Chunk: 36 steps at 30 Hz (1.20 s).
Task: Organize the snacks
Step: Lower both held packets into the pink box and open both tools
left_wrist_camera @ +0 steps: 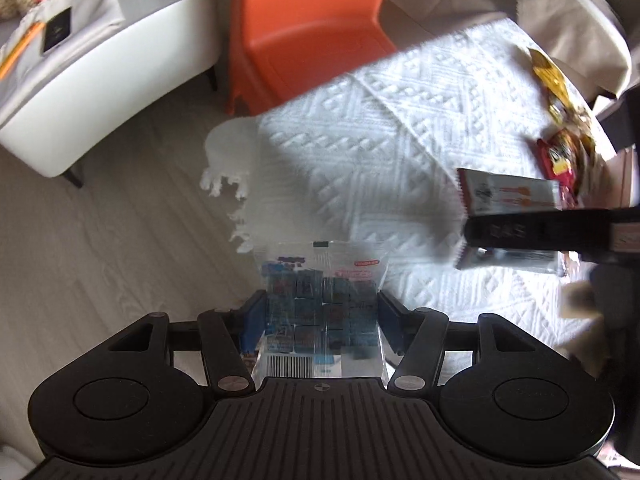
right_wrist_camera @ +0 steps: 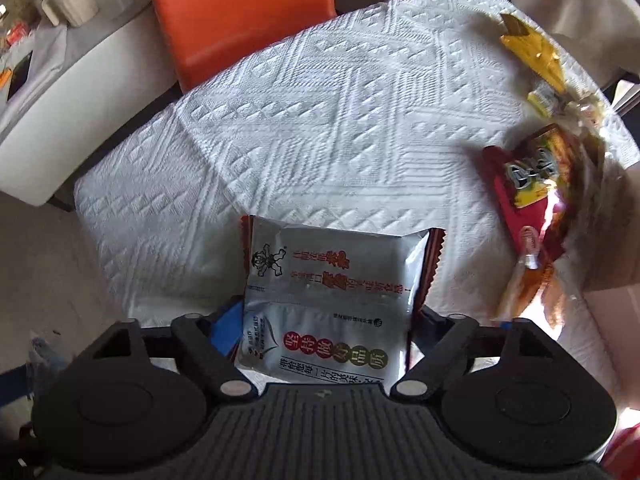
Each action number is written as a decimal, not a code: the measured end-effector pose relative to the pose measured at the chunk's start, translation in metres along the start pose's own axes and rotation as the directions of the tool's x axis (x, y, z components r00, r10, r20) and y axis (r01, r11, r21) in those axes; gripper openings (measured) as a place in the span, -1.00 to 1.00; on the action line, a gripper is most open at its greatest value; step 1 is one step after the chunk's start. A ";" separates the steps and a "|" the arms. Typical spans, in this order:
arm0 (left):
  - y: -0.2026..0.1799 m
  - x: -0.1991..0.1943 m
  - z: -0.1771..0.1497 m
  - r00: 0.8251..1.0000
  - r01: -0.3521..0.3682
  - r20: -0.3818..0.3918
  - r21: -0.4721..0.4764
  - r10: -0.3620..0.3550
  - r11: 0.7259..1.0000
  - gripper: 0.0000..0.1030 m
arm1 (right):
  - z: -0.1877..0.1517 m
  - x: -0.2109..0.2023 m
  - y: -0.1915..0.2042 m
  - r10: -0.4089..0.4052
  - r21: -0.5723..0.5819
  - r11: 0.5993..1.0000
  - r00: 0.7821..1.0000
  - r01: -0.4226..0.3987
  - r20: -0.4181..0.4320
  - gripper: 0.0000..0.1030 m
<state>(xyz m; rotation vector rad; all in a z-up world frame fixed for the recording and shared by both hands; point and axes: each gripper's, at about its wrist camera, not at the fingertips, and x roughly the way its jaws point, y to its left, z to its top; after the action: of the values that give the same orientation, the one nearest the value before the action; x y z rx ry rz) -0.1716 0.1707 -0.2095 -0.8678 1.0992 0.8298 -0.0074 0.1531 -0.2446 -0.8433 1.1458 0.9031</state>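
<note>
looking down, we see our left claw (left_wrist_camera: 318, 320) gripping a clear candy bag (left_wrist_camera: 322, 300) above the table's (right_wrist_camera: 280, 120) near-left edge, our right claw (right_wrist_camera: 328, 320) clamped on a silver snack packet (right_wrist_camera: 328, 280). an orange chair (left_wrist_camera: 308, 20) stands beyond. far right, red and yellow wrappers (right_wrist_camera: 536, 184) blur, partly cut off.

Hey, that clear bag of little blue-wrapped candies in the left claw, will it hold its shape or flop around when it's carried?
The clear candy bag will probably sag: thin film, loose small pieces inside. Its glossy plastic may slide between the left claw's pads. It looks light for its size, so breakage seems unlikely.
</note>
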 end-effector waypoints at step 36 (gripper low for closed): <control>-0.318 0.056 0.121 0.904 0.333 0.029 0.579 -0.427 0.745 0.22 | -0.030 -0.120 -0.365 -0.118 0.734 0.678 0.992 0.051 0.040 0.52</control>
<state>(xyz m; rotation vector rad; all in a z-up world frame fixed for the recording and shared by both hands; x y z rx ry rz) 0.1716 0.1509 -0.1834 -0.4812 0.9035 0.1918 0.2943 -0.0390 -0.1005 -0.1783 1.2422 0.3184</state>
